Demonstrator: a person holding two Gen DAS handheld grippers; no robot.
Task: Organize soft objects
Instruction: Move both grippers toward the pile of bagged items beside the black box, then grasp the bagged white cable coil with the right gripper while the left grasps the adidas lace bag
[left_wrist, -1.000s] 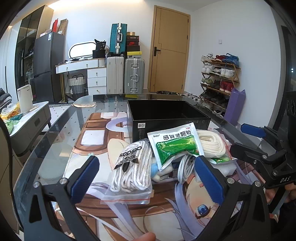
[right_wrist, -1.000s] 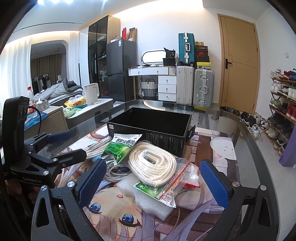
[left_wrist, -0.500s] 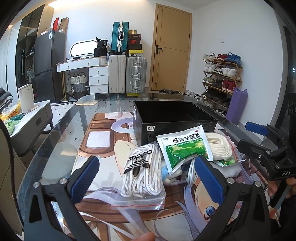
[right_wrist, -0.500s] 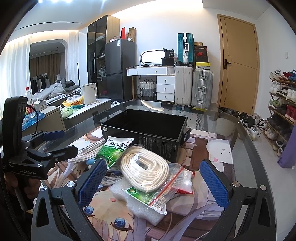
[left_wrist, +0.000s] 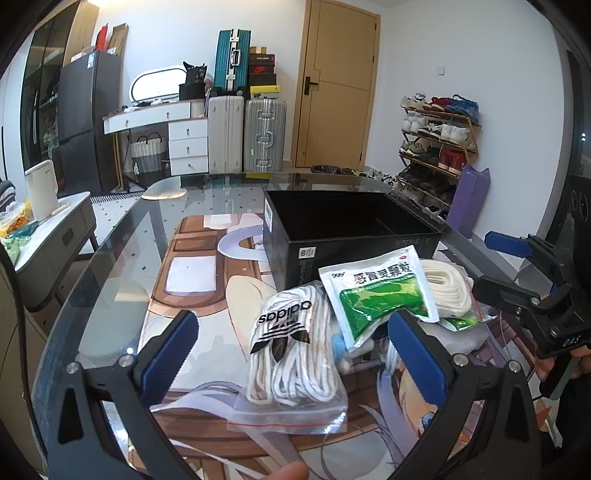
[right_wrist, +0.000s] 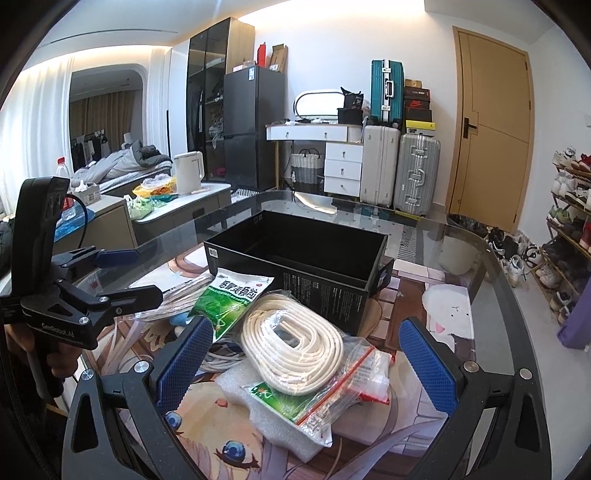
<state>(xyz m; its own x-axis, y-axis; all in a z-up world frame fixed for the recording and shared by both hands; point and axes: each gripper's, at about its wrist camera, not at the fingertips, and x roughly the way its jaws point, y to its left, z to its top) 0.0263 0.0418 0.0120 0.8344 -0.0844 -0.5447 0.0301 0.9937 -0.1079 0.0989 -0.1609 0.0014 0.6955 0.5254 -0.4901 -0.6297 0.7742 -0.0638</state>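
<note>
Glass tabletop (left_wrist: 122, 258) over a printed mat is being shown by the left wrist view, with a black box (left_wrist: 347, 236) standing open and apparently empty, probably as the destination. Just before it, a zip bag of white laces (left_wrist: 291, 354) is being framed by the left gripper (left_wrist: 291, 350), whose jaws are being held wide apart; a green medicine sachet (left_wrist: 376, 291) is leaning on the pile.

From the right wrist view, a bagged coil of white cord (right_wrist: 295, 350) is being supported on foam sheet (right_wrist: 266, 413), and the right gripper (right_wrist: 306, 362) is being held spread around it, nothing clasped.
</note>
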